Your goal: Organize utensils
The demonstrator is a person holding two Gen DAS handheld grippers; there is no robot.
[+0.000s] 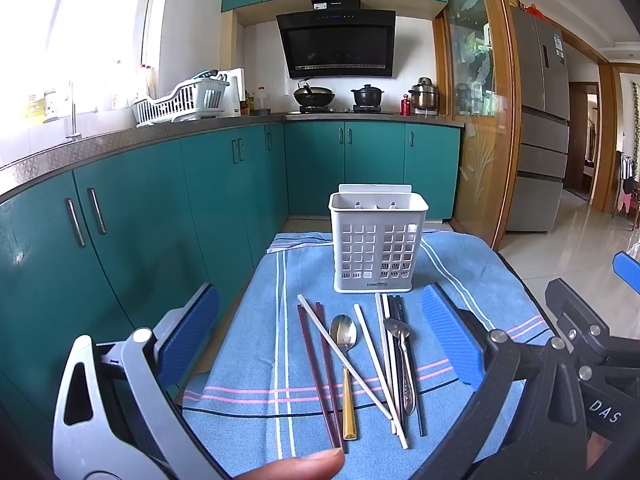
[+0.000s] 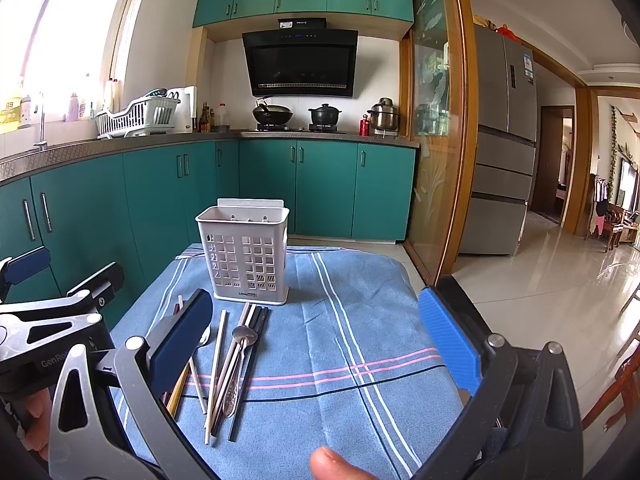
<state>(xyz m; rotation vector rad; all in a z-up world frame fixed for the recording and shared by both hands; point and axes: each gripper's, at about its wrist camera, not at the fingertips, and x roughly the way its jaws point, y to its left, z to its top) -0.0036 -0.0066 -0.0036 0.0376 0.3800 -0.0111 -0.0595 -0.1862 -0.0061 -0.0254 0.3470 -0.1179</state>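
A white perforated utensil holder [image 1: 378,242] stands upright and looks empty on a blue striped cloth [image 1: 460,280]; it also shows in the right wrist view [image 2: 246,256]. In front of it lie dark red chopsticks [image 1: 316,372], white chopsticks [image 1: 344,360], black chopsticks [image 1: 402,320], a wooden-handled spoon [image 1: 344,344] and a steel spoon [image 1: 400,344]. My left gripper [image 1: 320,336] is open above the utensils and holds nothing. My right gripper [image 2: 316,336] is open over the cloth to the right of the utensils [image 2: 236,356], empty.
The cloth [image 2: 360,320] covers a small table; its edges drop to the floor left and right. Teal kitchen cabinets [image 1: 160,208] run along the left and back. A glass sliding door [image 1: 476,120] stands at the right. The right gripper's body [image 1: 580,344] shows beside the left one.
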